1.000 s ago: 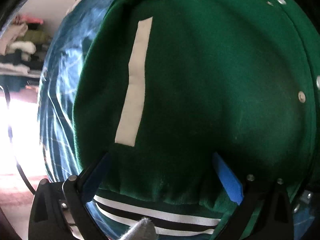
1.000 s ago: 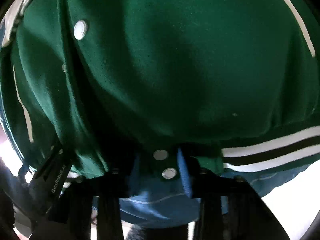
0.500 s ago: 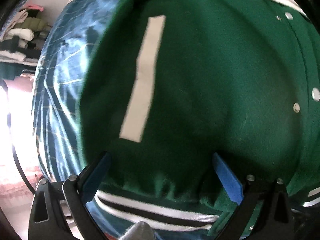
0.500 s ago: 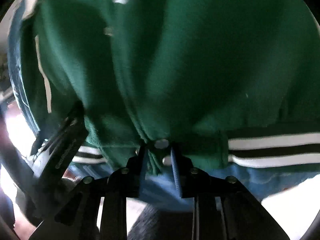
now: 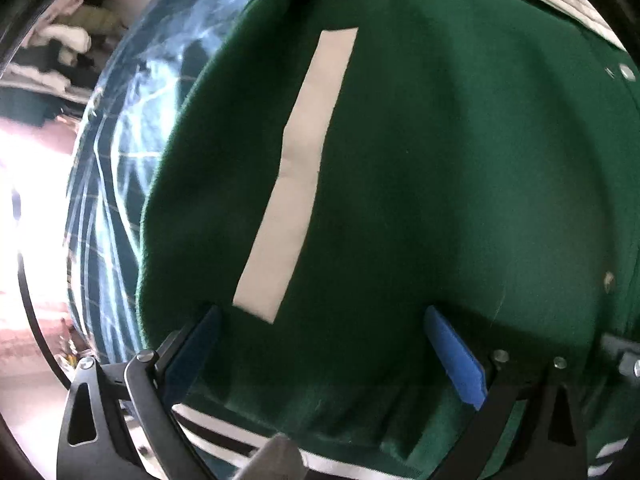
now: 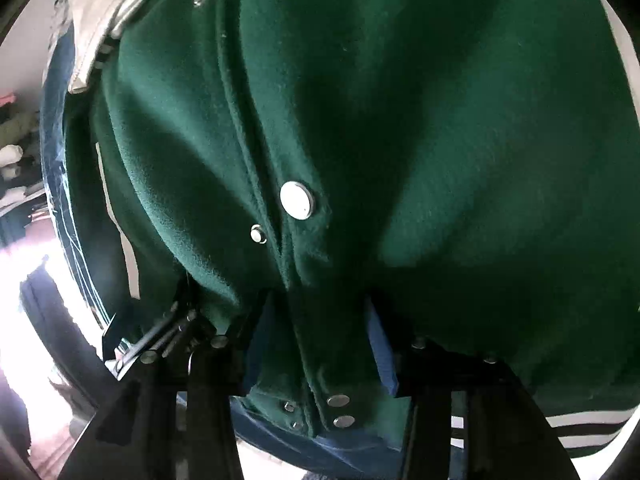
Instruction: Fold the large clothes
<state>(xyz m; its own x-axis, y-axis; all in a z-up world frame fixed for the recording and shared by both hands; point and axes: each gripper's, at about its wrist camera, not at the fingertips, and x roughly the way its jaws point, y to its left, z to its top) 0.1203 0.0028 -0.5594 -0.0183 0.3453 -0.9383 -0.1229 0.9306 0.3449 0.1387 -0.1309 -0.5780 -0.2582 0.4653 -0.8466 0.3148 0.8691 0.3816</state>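
My green varsity jacket (image 5: 440, 184) lies spread flat on the blue patterned cover, snap front up, white pocket stripe showing, its striped black-and-white hem nearest me, white collar farthest.

Left tongs (image 5: 320, 344) spread wide, pointing steeply down; right tongs (image 6: 316, 328) opening, seemingly gripping nothing.

Blurred shelf clutter (image 5: 68, 36); green jacket (image 5: 440, 200) cut off by edges.
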